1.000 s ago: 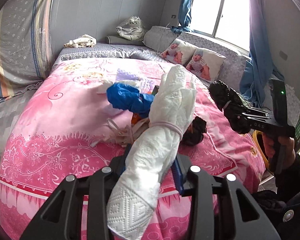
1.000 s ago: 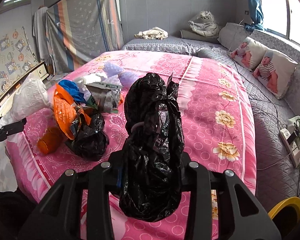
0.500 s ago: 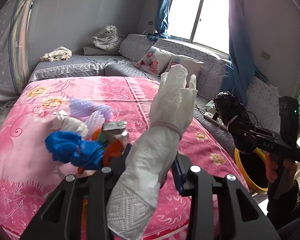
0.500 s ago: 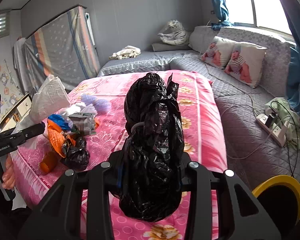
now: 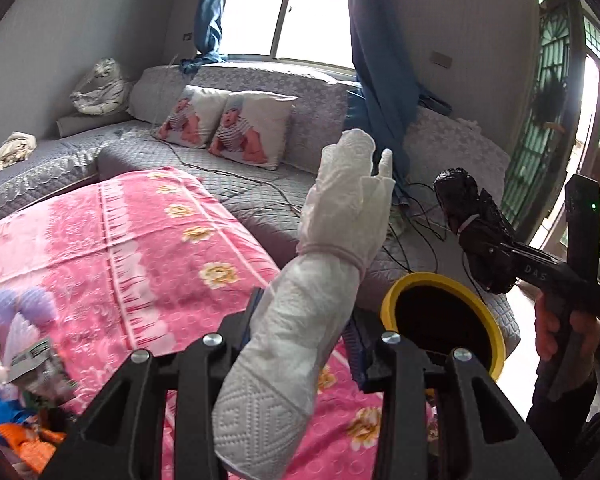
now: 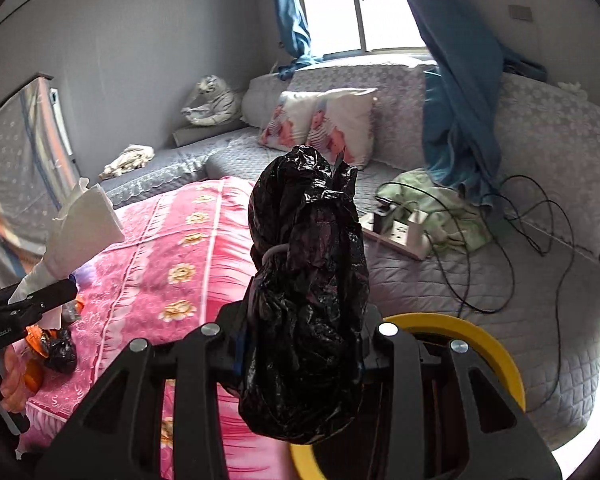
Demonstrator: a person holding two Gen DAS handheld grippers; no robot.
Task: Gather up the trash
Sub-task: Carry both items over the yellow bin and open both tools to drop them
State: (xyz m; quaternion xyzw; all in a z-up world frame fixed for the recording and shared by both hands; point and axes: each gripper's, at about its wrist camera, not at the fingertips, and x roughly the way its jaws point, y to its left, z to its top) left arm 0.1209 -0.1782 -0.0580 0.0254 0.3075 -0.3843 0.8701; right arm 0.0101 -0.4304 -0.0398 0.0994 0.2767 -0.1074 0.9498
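your left gripper (image 5: 300,344) fingers clamp the white tissue bundle (image 5: 320,280) & right gripper (image 6: 300,344) fingers clamp the black bag (image 6: 308,292), both above the yellow bin (image 5: 440,320) beside the bed (image 5: 140,240).

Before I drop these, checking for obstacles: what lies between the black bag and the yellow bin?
Nothing: in the left wrist view the black bag, held above the yellow bin, has open air beneath.

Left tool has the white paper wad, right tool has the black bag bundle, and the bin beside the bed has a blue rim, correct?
Not quite: the bin has a yellow rim, as both wrist views show. The rest holds: the left tool grips the white paper wad, the right tool the black bag bundle.
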